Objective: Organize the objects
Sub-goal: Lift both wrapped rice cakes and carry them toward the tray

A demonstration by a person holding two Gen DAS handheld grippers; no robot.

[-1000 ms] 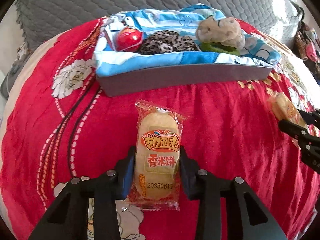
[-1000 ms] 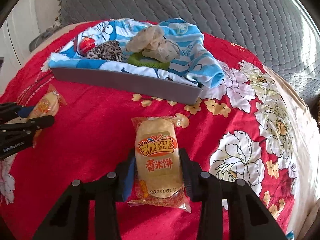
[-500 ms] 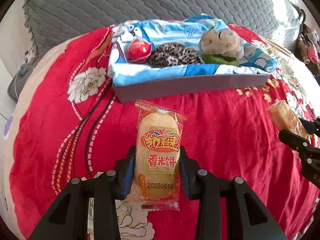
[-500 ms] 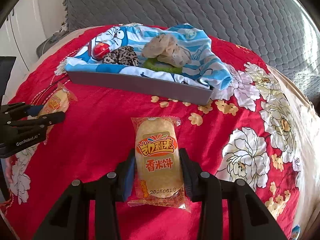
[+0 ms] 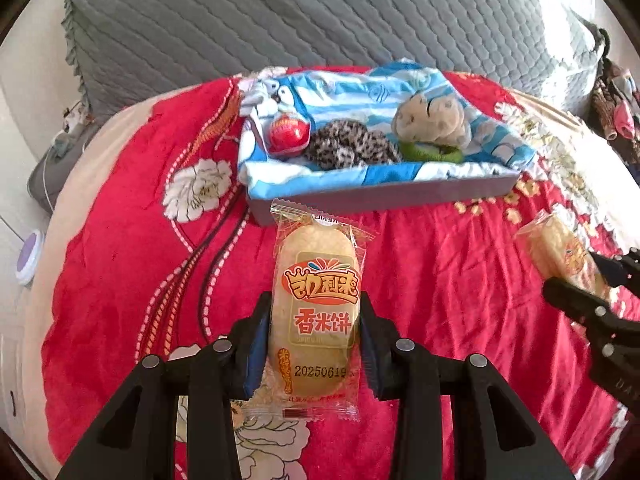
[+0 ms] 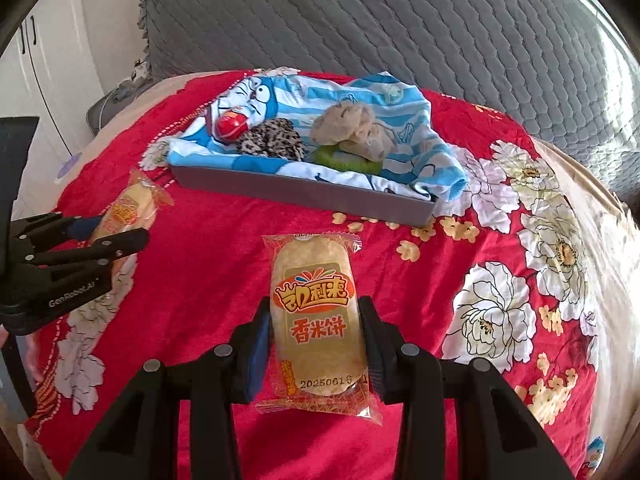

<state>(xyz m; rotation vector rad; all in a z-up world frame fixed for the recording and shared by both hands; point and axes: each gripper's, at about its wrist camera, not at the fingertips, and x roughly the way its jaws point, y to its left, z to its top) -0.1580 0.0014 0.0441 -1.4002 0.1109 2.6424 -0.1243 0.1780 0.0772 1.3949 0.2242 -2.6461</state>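
My left gripper [image 5: 314, 312] is shut on a rice cracker packet [image 5: 316, 304], held above the red bedspread. My right gripper [image 6: 316, 312] is shut on a second rice cracker packet [image 6: 314, 308]. Each gripper shows in the other's view, the right one [image 5: 580, 276] at the right edge with its packet [image 5: 560, 252], the left one [image 6: 112, 228] at the left with its packet [image 6: 128, 212]. Ahead lies a grey tray [image 5: 380, 196] [image 6: 304, 192] lined with a blue striped cloth, holding a red ball [image 5: 288, 132], a leopard-print item [image 5: 348, 150] and a beige plush toy [image 5: 432, 120].
The red floral bedspread [image 6: 500, 308] covers the bed. A grey quilted headboard [image 5: 320, 12] stands behind the tray. White cupboards [image 6: 44, 52] and a dark screen [image 6: 12, 152] are at the far left of the right wrist view.
Both grippers have drawn back and risen from the tray, still holding their packets. The tray looks smaller and farther away in both views.
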